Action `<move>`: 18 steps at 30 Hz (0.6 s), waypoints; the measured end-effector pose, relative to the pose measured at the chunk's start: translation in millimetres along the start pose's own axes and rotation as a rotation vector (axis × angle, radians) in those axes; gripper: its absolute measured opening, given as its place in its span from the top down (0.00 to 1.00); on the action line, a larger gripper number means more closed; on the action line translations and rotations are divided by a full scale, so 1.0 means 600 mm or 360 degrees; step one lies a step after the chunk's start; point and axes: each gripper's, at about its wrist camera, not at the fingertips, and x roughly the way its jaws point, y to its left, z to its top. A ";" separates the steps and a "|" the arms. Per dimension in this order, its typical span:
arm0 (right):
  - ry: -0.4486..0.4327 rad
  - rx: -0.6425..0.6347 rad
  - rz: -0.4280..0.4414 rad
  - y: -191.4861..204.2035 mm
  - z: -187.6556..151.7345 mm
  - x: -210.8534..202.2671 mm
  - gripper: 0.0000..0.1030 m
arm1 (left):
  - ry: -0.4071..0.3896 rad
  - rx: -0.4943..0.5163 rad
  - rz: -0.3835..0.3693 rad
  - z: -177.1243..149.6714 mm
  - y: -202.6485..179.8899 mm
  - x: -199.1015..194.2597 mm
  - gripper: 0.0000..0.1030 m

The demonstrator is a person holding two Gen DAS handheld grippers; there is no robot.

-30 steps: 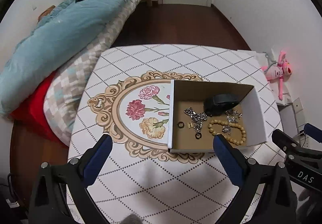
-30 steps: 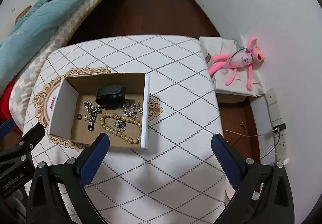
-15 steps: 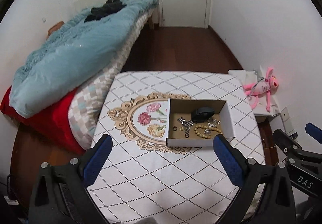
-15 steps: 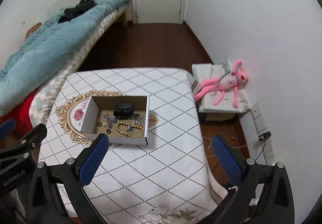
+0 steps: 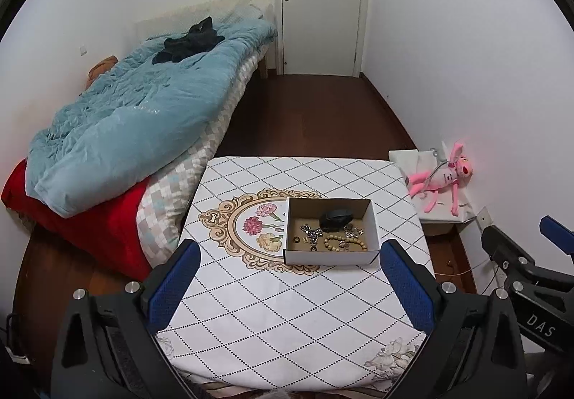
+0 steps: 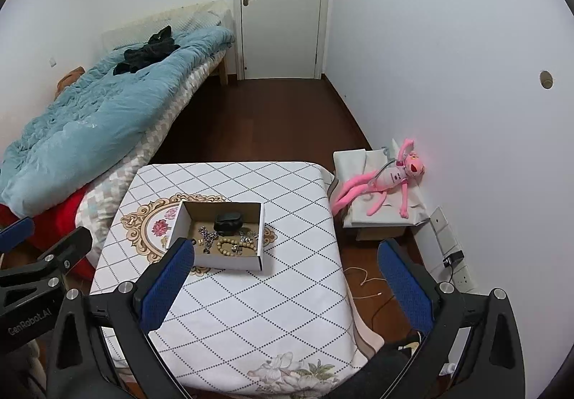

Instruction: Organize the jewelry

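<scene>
Left wrist view: both wide-open, empty claws point(image 5: 285, 286) point(image 6: 283, 284) hover back from the jewelry box point(image 5: 332, 257) ahead, which sits centred on the tabletop point(image 5: 287, 320).

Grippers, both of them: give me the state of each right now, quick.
Left gripper: open, holding nothing, above the table.
Right gripper: open, holding nothing, above the table.

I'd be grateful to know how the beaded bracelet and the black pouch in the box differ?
The beaded bracelet is a pale wooden-looking loop lying flat near the front wall; the black pouch is a dark, solid lump standing taller toward the back. Both sit inside the cardboard box, untouched by either gripper.
</scene>
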 end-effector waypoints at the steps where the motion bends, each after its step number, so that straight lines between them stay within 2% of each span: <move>1: -0.0002 0.0000 0.0000 0.000 -0.001 -0.004 0.00 | -0.0003 0.0000 0.0000 0.001 0.000 -0.003 0.01; 10: 0.0014 0.0008 0.0012 -0.007 -0.007 -0.020 0.00 | 0.0019 -0.0009 -0.0020 0.000 -0.003 -0.011 0.01; 18: 0.0060 0.0020 -0.0005 -0.012 0.021 0.016 0.00 | 0.0112 -0.0017 0.0042 0.013 -0.005 0.032 0.01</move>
